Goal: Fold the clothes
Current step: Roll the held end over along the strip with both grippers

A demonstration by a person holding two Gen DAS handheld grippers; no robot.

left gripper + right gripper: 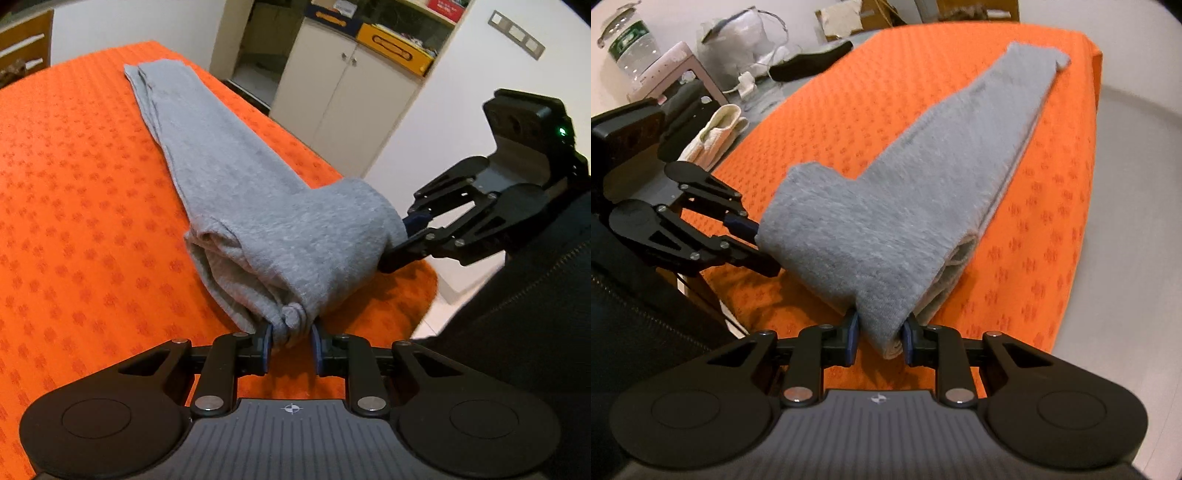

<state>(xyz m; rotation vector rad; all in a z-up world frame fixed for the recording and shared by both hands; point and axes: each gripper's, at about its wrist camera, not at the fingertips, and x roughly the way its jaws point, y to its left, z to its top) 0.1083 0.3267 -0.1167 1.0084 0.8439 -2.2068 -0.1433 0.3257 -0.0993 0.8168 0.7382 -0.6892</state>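
Observation:
A grey garment (pixel 236 192) (pixel 923 192), folded into a long narrow strip, lies along the orange tablecloth (pixel 74 192) (pixel 1034 240). Its near end is lifted off the cloth and held at both corners. My left gripper (pixel 290 341) is shut on a bunched corner of the grey garment. My right gripper (pixel 880 338) is shut on the other near corner. In the left wrist view the right gripper (pixel 402 236) shows at the right, pinching the fabric; in the right wrist view the left gripper (pixel 759 245) shows at the left doing the same.
A white cupboard (pixel 343 96) with yellow bins on top stands beyond the table's far edge. On the other side, a water bottle (pixel 628 44), a pink stool (pixel 679 70), white bags and folded cream cloth (pixel 713 136) sit off the table. A dark sleeve (pixel 535 314) is at the right.

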